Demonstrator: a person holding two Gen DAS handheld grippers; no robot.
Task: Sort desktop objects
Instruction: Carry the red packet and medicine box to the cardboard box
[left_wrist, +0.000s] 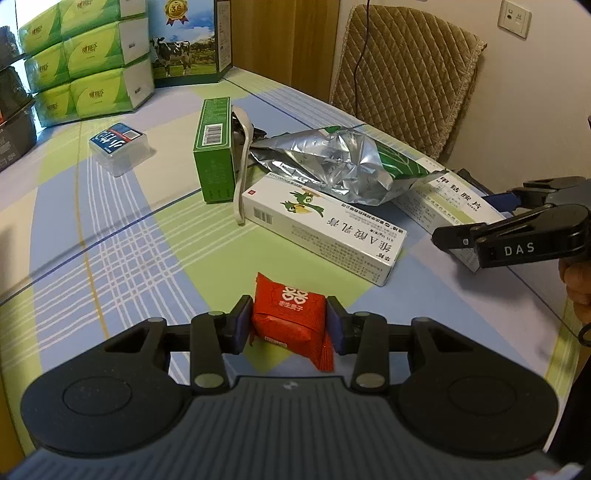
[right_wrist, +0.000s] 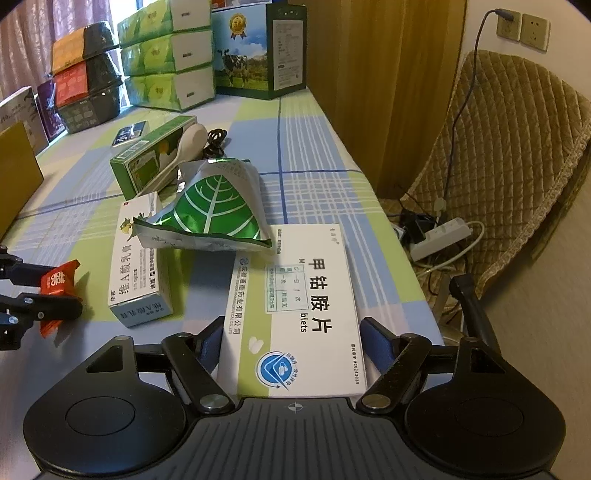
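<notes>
My left gripper (left_wrist: 290, 319) is shut on a red candy packet (left_wrist: 291, 314), held just above the checked tablecloth near the front edge. The right wrist view shows the same packet (right_wrist: 55, 280) at the far left. My right gripper (right_wrist: 291, 343) straddles a white tablet box (right_wrist: 295, 306), with both blue pads pressed against its long sides. The box's far end lies under a crumpled green and silver foil bag (right_wrist: 210, 210). A white ointment box (left_wrist: 321, 229) lies between the two grippers. Behind it are a green box (left_wrist: 214, 151) and a white spoon (left_wrist: 242, 162).
A small clear plastic case (left_wrist: 120, 146) sits at the left. Green tissue packs (left_wrist: 88, 59), a milk carton box (left_wrist: 184, 37) and stacked bowls (right_wrist: 88, 70) line the back. A padded chair (right_wrist: 509, 155) and a power strip (right_wrist: 439, 236) are beyond the table's right edge (right_wrist: 369, 177).
</notes>
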